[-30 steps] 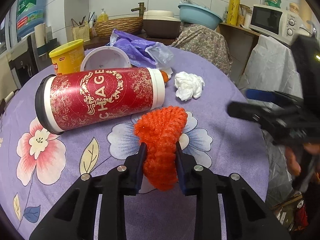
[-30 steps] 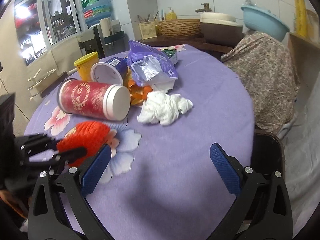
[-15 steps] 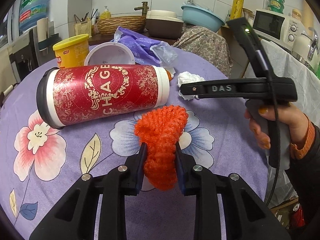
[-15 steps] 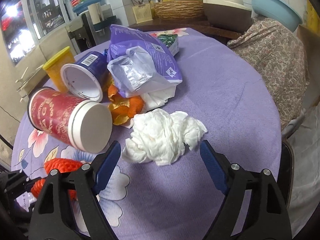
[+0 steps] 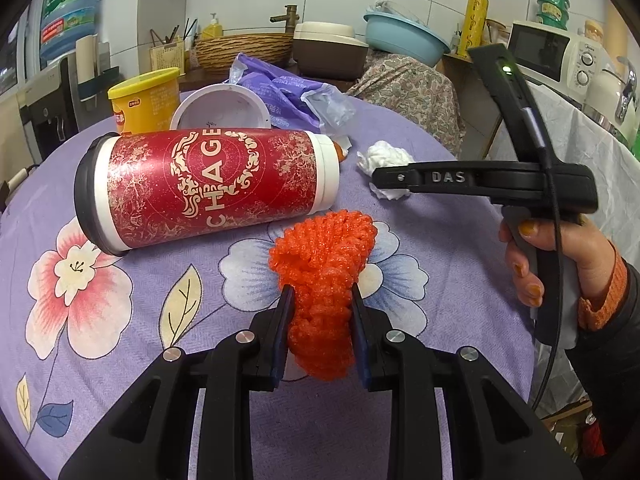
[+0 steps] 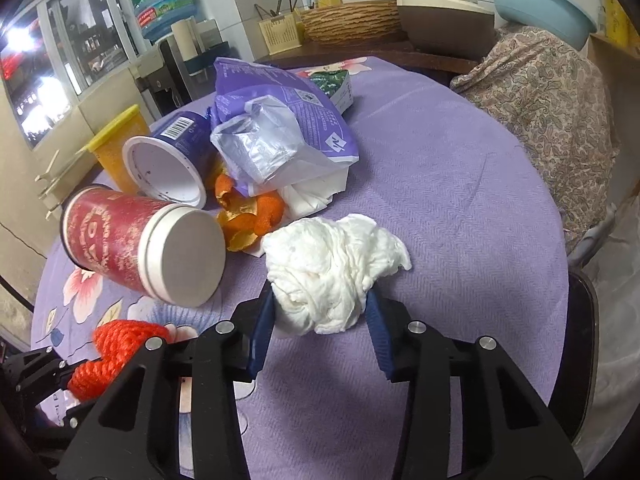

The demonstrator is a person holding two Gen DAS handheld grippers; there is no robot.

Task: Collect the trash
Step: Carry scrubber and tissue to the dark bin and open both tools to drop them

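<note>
My left gripper [image 5: 320,296] is shut on an orange foam net [image 5: 324,256], which rests on the purple flowered tablecloth [image 5: 120,340]. Farther right, my right gripper [image 6: 320,304] has its jaws closing on a crumpled white tissue [image 6: 332,256], and both blue pads touch its sides. In the left wrist view the right gripper [image 5: 384,178] shows side-on over the tissue [image 5: 384,158], held by a hand [image 5: 560,256]. The right wrist view shows the orange net [image 6: 120,340] at the lower left.
A red canister [image 5: 208,184] lies on its side just beyond the net. Behind it are a yellow tub [image 5: 146,100], a tipped blue cup [image 6: 168,160], a purple bag [image 6: 280,120] and orange peel [image 6: 248,216]. A cloth-draped chair [image 6: 552,92] stands at the table's far right.
My right gripper moved in over the white tissue and its jaws narrowed from wide open onto it. The left gripper kept still, holding the orange net.
</note>
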